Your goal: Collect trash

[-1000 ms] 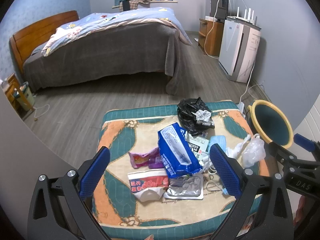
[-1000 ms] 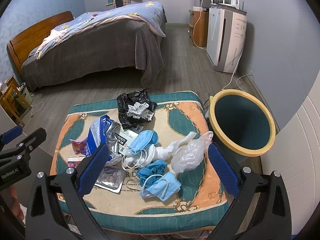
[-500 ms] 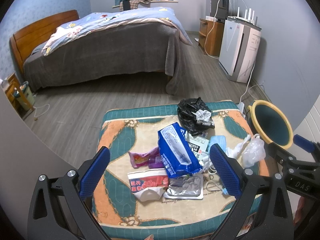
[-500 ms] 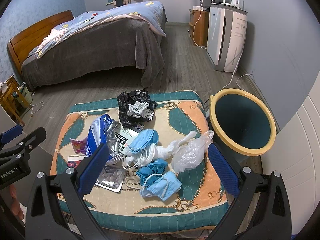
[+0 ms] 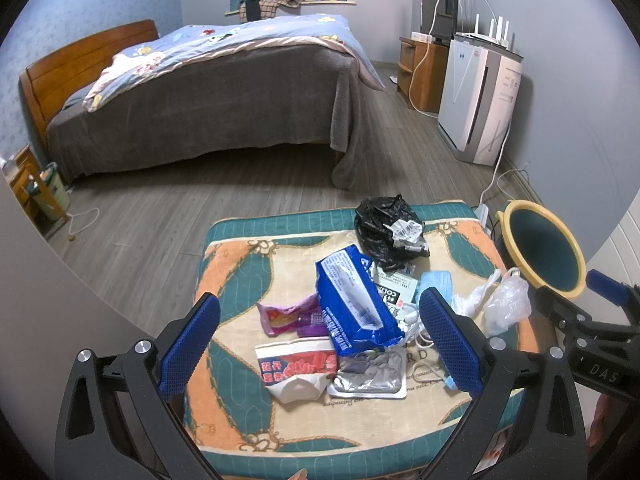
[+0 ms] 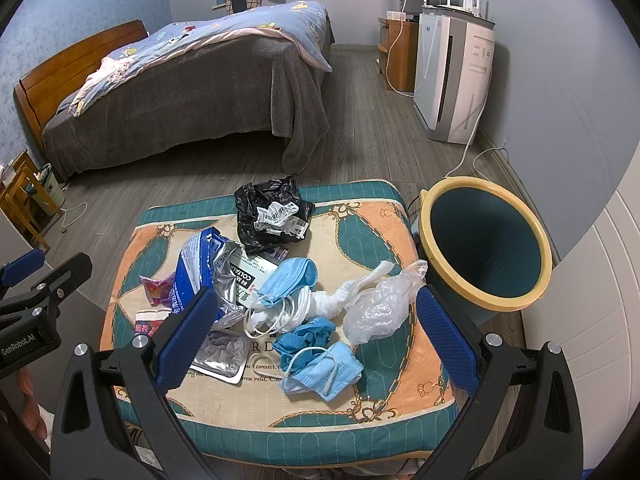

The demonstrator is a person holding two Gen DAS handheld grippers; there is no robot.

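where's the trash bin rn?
On the floor off the cushion's right edge: trash bin, in the right wrist view, beside the clear plastic bag.

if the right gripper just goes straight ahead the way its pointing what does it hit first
Probably the face masks: the right gripper, jaws wide open, points down at the blue masks and white straps on the cushion. Depth is hard to judge here.

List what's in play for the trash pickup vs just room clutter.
Job: black bag, blue wrapper, face masks, clear bag, foil pack, bin, both open tools.

Background: bed, air purifier, cushion.
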